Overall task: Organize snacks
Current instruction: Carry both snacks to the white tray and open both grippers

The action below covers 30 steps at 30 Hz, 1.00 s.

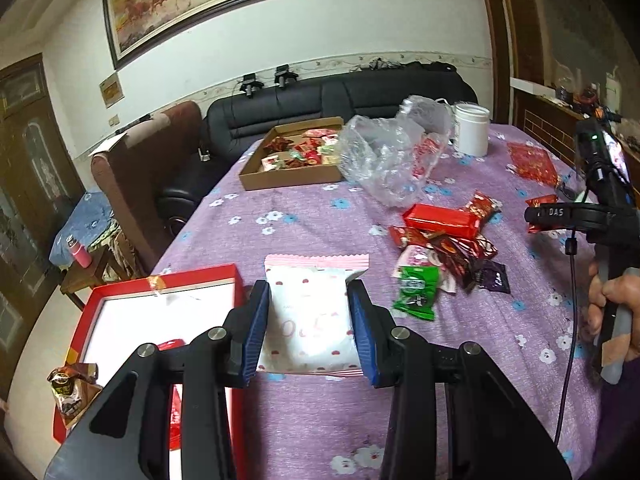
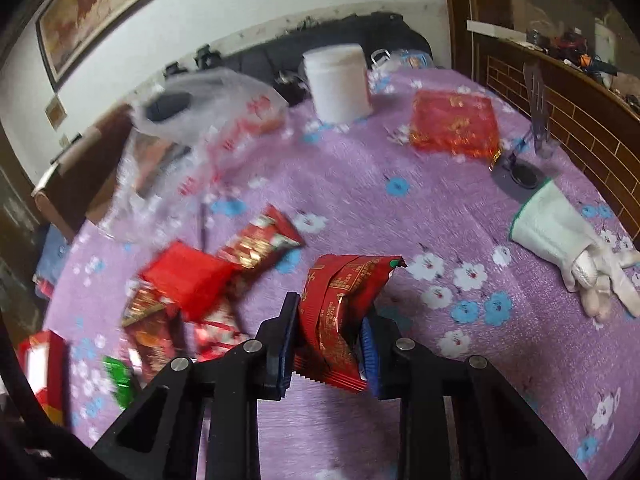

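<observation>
Left tool (image 1: 308, 320) is clamping a soft white, pink-dotted snack pouch (image 1: 310, 312) flat by its sides just right of the red gift box (image 1: 120, 292), likely bound for it. Right of that box, right tool (image 2: 330, 344) is pinching a crinkled glossy red foil packet (image 2: 340, 312) above the purple-clothed surface (image 2: 400, 220).

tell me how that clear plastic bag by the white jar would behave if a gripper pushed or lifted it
The clear plastic bag looks crumpled and thin, so it would probably fold and slide rather than move as one piece. It seems nearly empty, so likely very light. Lifted by one edge it would probably sag, and it sits close to the white jar and cardboard tray.
</observation>
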Motion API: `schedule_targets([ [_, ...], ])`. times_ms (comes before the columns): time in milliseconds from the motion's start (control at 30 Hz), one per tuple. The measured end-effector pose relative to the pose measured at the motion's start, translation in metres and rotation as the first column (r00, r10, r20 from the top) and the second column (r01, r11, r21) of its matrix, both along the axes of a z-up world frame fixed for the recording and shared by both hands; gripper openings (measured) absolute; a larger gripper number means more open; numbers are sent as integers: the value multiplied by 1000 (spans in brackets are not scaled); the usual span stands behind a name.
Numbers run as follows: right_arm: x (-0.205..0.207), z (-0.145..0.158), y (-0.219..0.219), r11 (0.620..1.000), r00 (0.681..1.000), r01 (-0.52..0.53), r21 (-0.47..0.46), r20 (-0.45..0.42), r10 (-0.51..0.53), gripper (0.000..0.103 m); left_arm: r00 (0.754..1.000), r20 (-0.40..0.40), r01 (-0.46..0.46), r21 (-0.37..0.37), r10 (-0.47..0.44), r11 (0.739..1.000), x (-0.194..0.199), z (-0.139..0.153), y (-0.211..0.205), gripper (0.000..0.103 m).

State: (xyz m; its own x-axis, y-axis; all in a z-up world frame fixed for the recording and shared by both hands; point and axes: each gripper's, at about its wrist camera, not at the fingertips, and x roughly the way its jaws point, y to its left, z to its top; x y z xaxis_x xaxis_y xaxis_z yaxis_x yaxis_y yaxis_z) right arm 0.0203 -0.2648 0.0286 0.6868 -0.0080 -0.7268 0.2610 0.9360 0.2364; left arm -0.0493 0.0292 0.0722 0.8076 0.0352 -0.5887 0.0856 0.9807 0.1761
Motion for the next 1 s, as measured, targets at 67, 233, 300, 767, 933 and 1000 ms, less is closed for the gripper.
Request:
schedule_targets([
  [67,-2,10,15,999,999,-37,25,23,37,29,1000,3,-13,-16,13,1000,-1,2,11,37],
  [233,-2,31,80,984,982,-178,20,61,176,29,999,9,-48,-51,48,998,-4,6,40,38],
  [300,4,36,109,972,970,-234,11,68,233,29,997,15,-73,-65,74,995,-6,8,57,38],
  [767,-3,31,326,769,770,-637,53,83,632,28,946,-66,-324,-136,318,936,-12,-18,210,38],
  [933,-16,16,367,703,705,-710,52,72,706,28,952,-127,-300,-193,279,934,-13,-36,237,38],
  [1000,-23,10,380,681,683,-730,55,65,727,28,959,-129,-274,-203,252,940,-12,-40,237,38],
])
